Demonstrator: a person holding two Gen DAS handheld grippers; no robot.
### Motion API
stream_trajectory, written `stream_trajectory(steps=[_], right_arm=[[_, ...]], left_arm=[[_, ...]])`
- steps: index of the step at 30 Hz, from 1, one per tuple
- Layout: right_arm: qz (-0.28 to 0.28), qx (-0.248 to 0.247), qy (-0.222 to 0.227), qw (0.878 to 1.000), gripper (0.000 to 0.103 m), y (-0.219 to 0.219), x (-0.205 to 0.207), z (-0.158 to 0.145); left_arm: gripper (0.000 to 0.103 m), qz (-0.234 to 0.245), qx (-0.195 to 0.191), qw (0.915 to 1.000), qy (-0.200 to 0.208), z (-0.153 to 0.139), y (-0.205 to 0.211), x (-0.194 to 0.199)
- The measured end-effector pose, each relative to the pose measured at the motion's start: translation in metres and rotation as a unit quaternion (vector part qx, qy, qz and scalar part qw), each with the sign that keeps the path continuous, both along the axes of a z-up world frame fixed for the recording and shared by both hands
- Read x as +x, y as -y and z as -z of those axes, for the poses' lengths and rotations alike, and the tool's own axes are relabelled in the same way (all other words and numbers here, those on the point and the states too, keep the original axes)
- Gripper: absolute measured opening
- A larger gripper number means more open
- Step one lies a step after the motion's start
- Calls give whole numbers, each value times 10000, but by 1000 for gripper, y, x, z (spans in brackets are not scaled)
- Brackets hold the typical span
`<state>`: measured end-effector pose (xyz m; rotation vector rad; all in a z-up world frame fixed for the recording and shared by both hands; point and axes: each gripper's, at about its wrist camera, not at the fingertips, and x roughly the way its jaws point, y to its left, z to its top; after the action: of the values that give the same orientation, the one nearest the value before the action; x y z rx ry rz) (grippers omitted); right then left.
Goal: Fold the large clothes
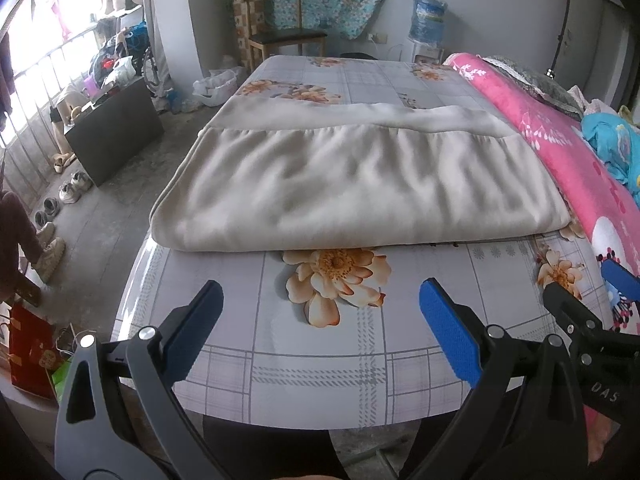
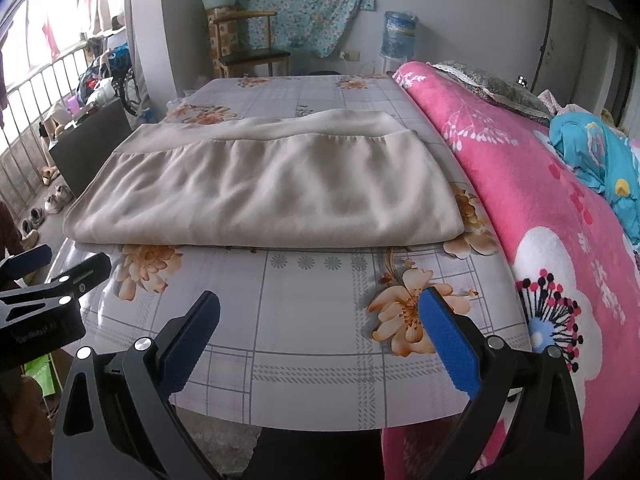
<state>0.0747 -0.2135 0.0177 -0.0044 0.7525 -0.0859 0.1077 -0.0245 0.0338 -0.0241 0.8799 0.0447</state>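
Note:
A large beige garment (image 1: 360, 184) (image 2: 264, 188) lies folded in a wide rectangle across the middle of the bed (image 1: 320, 364) (image 2: 312, 364), its folded edge toward me and a gathered seam along the far side. My left gripper (image 1: 320, 300) hovers open over the near part of the bed, short of the garment, holding nothing. My right gripper (image 2: 320, 312) is open too, at the same near edge, empty. The right gripper (image 1: 616, 280) shows at the right border of the left wrist view, and the left gripper (image 2: 44, 268) at the left border of the right wrist view.
A pink flowered blanket (image 1: 560, 160) (image 2: 540, 200) with a blue cloth (image 2: 600, 160) on it runs along the bed's right side. Left of the bed are a dark cabinet (image 1: 116, 128), several shoes (image 1: 60, 204) and a person's legs (image 1: 24, 240). A chair (image 1: 280, 32) and water bottle (image 1: 428, 20) stand behind.

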Motion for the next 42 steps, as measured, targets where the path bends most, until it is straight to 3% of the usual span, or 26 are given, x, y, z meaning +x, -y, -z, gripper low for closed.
stream_trajectory(steps=[42], right_arm=[[2, 27, 19, 10000, 97, -2, 3, -4]], left_arm=[[95, 63, -11, 10000, 21, 0, 5, -3]])
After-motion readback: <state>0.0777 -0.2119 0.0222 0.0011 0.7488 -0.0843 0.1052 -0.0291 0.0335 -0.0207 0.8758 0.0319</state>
